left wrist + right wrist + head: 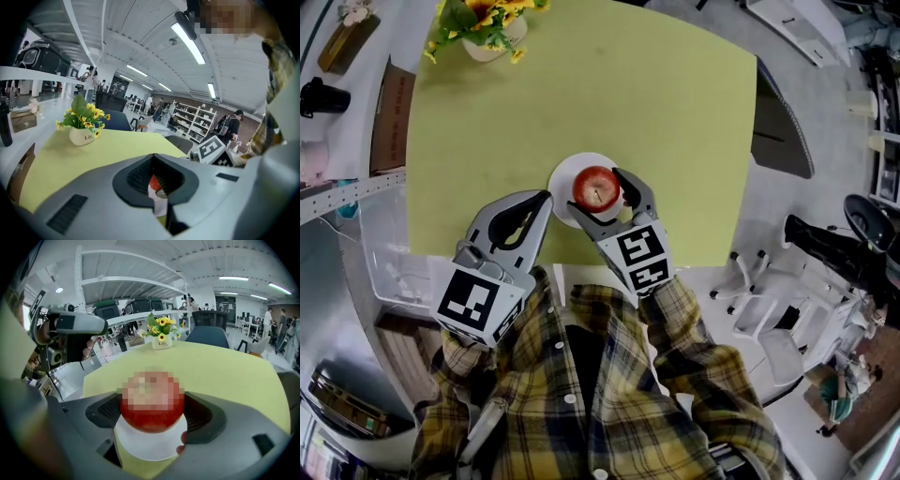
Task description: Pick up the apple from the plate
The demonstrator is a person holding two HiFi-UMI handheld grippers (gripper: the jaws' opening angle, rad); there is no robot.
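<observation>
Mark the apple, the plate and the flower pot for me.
apple point(596, 188), head view, middle of its red top.
plate point(563, 180), head view, bare white rim left of the apple.
flower pot point(162, 343), right gripper view, front of the white pot.

Yellow-green table point(581, 103) w/ flower pot point(485, 33) at far-left corner. Black mug point(322, 97) on white counter point(337, 141), left of table; cardboard box point(391, 117) btwn them. White chair point(766, 314) off to right.

Head view looks down; both gripper views face the shared flowerpot point(82, 135).
</observation>
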